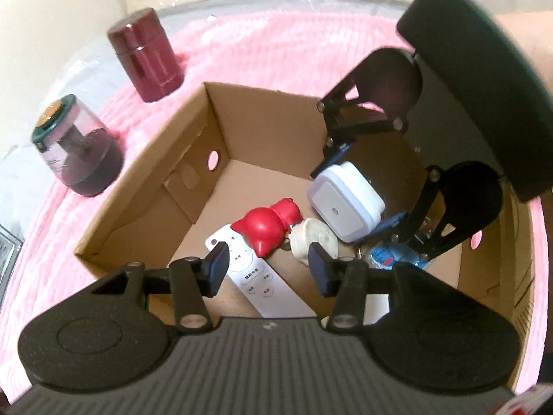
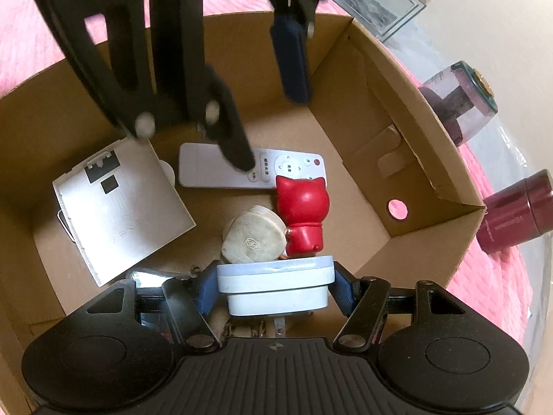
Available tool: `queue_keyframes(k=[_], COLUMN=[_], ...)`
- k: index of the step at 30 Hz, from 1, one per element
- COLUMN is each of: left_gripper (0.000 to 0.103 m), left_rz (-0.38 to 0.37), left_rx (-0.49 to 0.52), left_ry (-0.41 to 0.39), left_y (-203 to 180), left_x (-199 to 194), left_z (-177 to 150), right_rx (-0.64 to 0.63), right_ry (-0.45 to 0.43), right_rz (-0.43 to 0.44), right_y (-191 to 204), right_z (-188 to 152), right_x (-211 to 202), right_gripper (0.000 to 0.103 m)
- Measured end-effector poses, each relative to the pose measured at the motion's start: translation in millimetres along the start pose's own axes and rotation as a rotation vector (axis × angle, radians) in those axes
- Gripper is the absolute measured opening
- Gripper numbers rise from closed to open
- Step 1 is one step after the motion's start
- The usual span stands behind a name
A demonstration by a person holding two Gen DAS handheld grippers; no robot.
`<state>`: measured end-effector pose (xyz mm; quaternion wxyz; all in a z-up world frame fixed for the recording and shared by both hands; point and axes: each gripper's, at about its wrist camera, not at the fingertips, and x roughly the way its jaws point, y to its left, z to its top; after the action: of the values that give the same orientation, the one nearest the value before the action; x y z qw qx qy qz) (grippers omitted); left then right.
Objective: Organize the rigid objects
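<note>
Nearest the right wrist lens, the right gripper [image 2: 275, 285] is clamped on a pale blue-white plug-in device [image 2: 276, 288], its blue pads pressed against the two short ends so the device's long axis runs straight across between the fingers. It is a rounded, two-tiered slab: a wider, thinner plate on the far side and a narrower block toward the camera, with metal prongs showing beneath it. From the left wrist view the same device [image 1: 347, 204] shows its broad square face, white with a lilac rim and a small round mark near the middle, tilted and held above the floor of the cardboard box [image 1: 145, 186]. Directly ahead of it in the box lie a cream heart-shaped object [image 2: 255, 238] and a red cat figurine [image 2: 304, 218], the two touching; the figurine's ears point toward a white remote [image 2: 221, 169] lying flat just beyond, its long axis crosswise to the right gripper's reach. A white flat square panel [image 2: 121, 207] sits to the left of these, tilted. The left gripper [image 1: 268, 271] hangs spread wide and unloaded above the remote [image 1: 262, 283]. Outside the box, on the pink mat [image 1: 283, 55], stand a dark red canister [image 1: 147, 53] and a clear jar with a green lid [image 1: 74, 145], well apart from both grippers.
</note>
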<state>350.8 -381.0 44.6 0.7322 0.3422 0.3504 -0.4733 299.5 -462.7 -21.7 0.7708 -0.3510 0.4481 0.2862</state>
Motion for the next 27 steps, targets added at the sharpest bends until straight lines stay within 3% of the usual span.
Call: queue_keyframes(k=[11, 19, 23, 27], left_gripper=[0.048, 0.059, 0.067, 0.076], left_rz=[0.055, 0.100, 0.137, 0.180], left_rx=[-0.029, -0.095, -0.170, -0.238], left_ry=[-0.080, -0.161, -0.225, -0.267], left_y=[-2, -7, -17, -34], left_x=[-28, -62, -93, -123], left_z=[-18, -35, -49, -62], right_rx=[0.039, 0.090, 0.182, 0.389], right_ry=[-0.002, -0.033, -0.098, -0.188], right_rz=[-0.023, -0.065, -0.079, -0.103], right_y=[2, 5, 12, 20], right_z=[3, 3, -2, -12], right_x=[3, -22, -55, -95], right_gripper=[0.062, 0.063, 0.065, 0.072])
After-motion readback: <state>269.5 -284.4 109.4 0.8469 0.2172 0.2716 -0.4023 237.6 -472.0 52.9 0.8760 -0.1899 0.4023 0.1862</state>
